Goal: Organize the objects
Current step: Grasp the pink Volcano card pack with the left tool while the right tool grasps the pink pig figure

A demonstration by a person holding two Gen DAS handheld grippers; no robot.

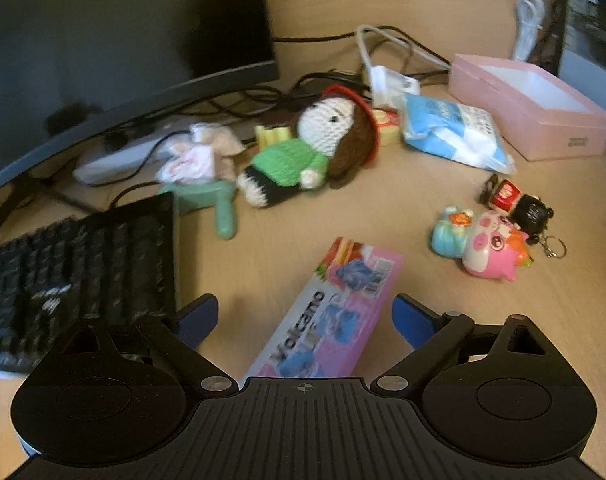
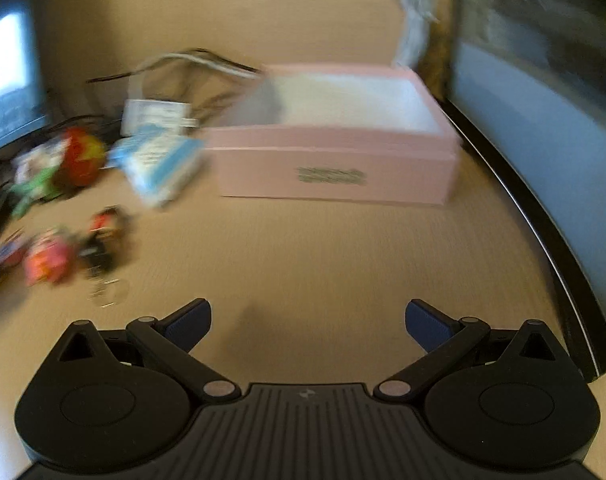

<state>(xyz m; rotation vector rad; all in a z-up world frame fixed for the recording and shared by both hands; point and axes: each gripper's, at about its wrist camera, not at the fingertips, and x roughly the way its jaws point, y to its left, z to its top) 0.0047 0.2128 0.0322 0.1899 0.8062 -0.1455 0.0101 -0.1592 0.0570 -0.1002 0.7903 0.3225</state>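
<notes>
The blue fingers (image 1: 199, 316) of the left gripper (image 1: 305, 318) stood wide apart, pressing on nothing; the pink Volcano packet (image 1: 327, 312) lay flat on the desk (image 1: 563, 320) between and below them, and touch could not be judged. Taking the pink box (image 1: 543, 120) as landmark: it sat open-topped at the far right, its white inside showing nothing in it. Just left of the pink box lay a blue-and-white pouch (image 1: 455, 136), further left a crocheted doll (image 1: 303, 152) on its side. Nearer than the pink box lay a cluster of small toys (image 1: 491, 236) with a keyring. A keyboard (image 1: 83, 272) and a monitor (image 1: 123, 40) closed the left side; bare desk ran between the packet and the toys.

In the right wrist view the right gripper (image 2: 307, 320) also stood wide open and empty over bare desk. The pink box (image 2: 335, 168) stood straight ahead, well apart, again with nothing visible inside. A dark-edged screen (image 2: 543, 160) hemmed its right side. The view was blurred.
</notes>
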